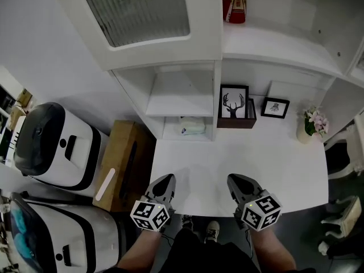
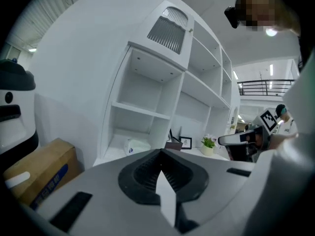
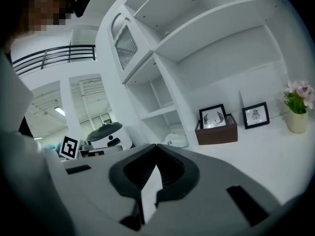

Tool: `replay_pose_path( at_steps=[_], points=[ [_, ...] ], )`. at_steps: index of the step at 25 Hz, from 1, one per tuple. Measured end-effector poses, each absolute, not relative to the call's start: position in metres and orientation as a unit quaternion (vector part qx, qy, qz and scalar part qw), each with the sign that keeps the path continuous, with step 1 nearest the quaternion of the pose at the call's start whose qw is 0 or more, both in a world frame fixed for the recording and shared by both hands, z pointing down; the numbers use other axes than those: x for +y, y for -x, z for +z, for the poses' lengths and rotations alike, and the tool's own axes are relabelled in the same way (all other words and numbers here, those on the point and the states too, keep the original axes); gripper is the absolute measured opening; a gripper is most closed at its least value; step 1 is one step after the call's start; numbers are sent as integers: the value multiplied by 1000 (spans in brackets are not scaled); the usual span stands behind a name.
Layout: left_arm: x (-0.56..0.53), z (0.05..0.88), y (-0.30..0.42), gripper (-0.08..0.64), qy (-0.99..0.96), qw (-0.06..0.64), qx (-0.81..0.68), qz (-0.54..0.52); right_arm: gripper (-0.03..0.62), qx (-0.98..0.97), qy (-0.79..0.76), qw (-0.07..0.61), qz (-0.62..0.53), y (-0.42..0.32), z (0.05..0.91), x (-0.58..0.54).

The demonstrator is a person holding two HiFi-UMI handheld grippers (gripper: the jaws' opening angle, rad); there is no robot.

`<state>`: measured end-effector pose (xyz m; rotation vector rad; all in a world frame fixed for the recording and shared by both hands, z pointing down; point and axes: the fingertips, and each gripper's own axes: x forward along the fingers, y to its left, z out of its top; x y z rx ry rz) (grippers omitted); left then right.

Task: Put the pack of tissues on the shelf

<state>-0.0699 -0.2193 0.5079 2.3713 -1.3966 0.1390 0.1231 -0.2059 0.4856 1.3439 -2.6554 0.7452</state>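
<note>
The pack of tissues [image 1: 192, 128] is a pale soft bundle lying in the lowest compartment of the white shelf unit [image 1: 181, 92], at the back of the white desk [image 1: 267, 158]. It also shows far off in the left gripper view [image 2: 135, 145] and the right gripper view [image 3: 176, 140]. My left gripper [image 1: 165, 180] hovers over the desk's front edge, shut and holding nothing; its jaws meet at the tip [image 2: 160, 151]. Beside it, my right gripper [image 1: 235, 180] is likewise shut and holding nothing [image 3: 156, 145]. Both are well short of the tissues.
A deer picture in a brown box [image 1: 234, 106], a small frame [image 1: 275, 107] and a flower pot [image 1: 310, 125] stand along the desk's back. A cardboard box [image 1: 122, 164] and two white machines [image 1: 54, 144] sit left of the desk. A red-and-yellow pack [image 1: 234, 1] stands on the upper shelf.
</note>
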Motion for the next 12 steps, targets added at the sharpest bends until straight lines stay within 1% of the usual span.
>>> replay_pose_path(
  at_steps=[5, 12],
  points=[
    [-182, 519, 52, 5, -843, 216, -490, 51, 5, -875, -416, 42, 244, -122, 491, -188],
    [-144, 508, 33, 5, -847, 219, -482, 51, 5, -888, -377, 55, 258, -109, 499, -166]
  ],
)
